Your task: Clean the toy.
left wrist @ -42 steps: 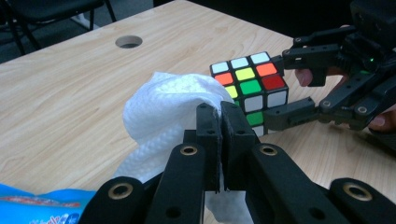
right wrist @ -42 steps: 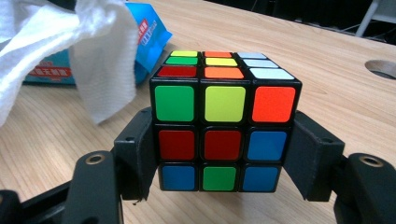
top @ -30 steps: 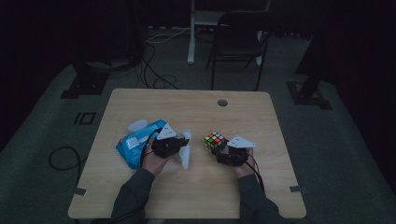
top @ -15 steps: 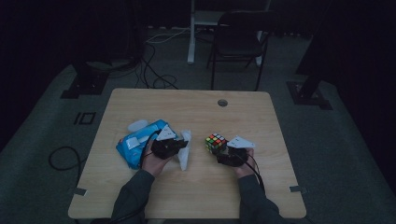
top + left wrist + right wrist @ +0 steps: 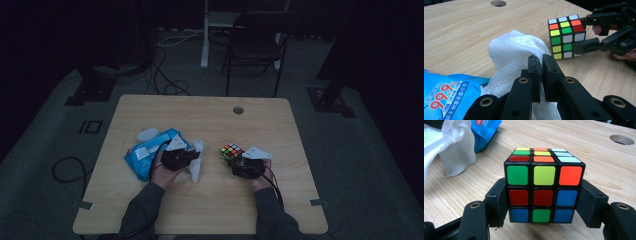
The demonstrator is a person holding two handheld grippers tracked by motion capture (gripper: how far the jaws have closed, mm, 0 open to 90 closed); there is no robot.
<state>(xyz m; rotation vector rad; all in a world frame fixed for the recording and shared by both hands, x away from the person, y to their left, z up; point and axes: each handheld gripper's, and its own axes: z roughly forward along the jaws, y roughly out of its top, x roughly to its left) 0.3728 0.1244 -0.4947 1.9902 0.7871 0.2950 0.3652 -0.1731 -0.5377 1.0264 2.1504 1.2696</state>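
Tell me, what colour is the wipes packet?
Blue wipes packet, clearest in the left gripper view.

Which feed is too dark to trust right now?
High view: dim, the wet wipe and cube small and murky. Left gripper view: bright and sharp on the wipe. Right gripper view: cube crisp, no glare; table hole slightly soft.

Dark chair (image 5: 256,45) and floor cables (image 5: 167,75) beyond the table (image 5: 210,210)

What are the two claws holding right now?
Left claw: shut on the white wipe.
Right claw: shut on the puzzle cube, one jaw on each side.
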